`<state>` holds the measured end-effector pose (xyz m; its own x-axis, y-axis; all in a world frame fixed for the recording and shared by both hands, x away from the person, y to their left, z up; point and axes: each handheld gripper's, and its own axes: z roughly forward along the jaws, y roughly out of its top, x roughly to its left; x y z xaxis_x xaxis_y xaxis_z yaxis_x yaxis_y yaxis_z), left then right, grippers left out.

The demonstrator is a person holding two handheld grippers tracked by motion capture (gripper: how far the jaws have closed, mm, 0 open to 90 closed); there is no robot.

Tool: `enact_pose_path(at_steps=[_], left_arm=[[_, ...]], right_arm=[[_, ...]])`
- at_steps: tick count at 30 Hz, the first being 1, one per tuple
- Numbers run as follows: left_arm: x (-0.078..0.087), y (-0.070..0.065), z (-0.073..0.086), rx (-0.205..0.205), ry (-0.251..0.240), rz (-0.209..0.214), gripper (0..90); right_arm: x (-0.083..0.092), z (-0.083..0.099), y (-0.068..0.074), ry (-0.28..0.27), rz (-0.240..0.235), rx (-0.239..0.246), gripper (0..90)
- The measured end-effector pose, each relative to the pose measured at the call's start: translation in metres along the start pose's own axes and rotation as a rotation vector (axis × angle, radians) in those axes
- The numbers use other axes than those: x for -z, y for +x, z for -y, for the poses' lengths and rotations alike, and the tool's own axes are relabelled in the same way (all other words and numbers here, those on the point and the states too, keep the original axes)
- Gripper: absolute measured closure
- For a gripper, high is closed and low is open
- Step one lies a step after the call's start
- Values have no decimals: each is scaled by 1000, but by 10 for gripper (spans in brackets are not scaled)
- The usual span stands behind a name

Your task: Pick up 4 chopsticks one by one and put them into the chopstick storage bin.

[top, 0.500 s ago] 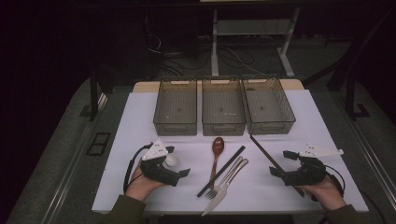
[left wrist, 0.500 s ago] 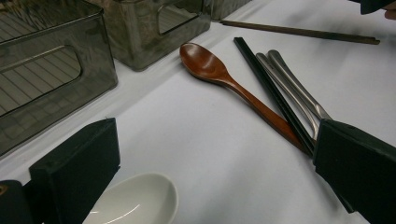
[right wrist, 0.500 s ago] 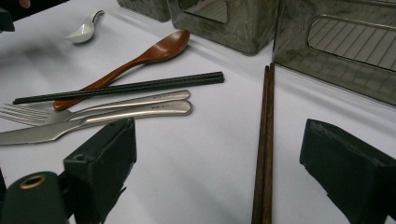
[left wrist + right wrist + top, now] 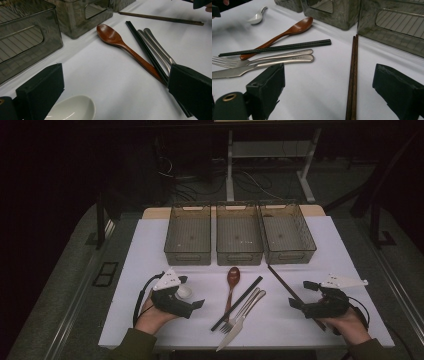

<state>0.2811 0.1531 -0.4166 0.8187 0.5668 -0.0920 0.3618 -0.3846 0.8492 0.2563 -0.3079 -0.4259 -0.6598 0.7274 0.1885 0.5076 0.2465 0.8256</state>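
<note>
One white spoon (image 4: 184, 292) lies just beside the left gripper (image 4: 196, 305), whose jaws stand apart, holding nothing. One pair of brown chopsticks (image 4: 352, 75) runs between the spread, empty jaws of the right gripper (image 4: 300, 295). Between the grippers lie one wooden spoon (image 4: 231, 282), one black chopstick pair (image 4: 237, 302), one fork (image 4: 239, 312) and one knife (image 4: 242, 320). Beyond stand three bins (image 4: 239, 254), nothing visible in them.

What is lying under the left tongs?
A white ceramic spoon lies on the table below the open left tongs. Its handle is hidden by the tongs.
</note>
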Motion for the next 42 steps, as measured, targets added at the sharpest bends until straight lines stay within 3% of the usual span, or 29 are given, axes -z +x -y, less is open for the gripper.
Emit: enact_pose_path(at_steps=[20,42], left_arm=[[-13,-6,-7,2,-5,12,79],[-33,-20,-10,10,32,115,483]], right_arm=[[-3,0,0,4,10,-12,105],[-5,1,0,12,11,-11,105]])
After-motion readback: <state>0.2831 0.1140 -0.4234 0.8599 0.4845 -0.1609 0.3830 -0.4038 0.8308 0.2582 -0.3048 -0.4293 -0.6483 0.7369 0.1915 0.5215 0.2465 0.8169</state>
